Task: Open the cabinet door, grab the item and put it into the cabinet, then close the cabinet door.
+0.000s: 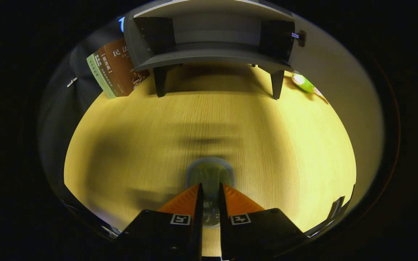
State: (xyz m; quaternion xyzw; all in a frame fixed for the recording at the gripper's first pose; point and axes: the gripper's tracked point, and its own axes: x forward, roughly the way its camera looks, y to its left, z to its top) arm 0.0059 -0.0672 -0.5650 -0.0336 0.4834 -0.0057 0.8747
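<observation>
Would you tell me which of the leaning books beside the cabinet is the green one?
The green book is the outermost one, farthest from the cabinet; the brown books stand between it and the cabinet.

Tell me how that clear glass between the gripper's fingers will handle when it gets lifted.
The glass looks clear and smooth, so it may slip in the gripper, whose fingers seem to press its sides. It appears thin-walled and rigid, probably breakable if squeezed hard or dropped on the wooden table. It seems empty, so likely light.
</observation>
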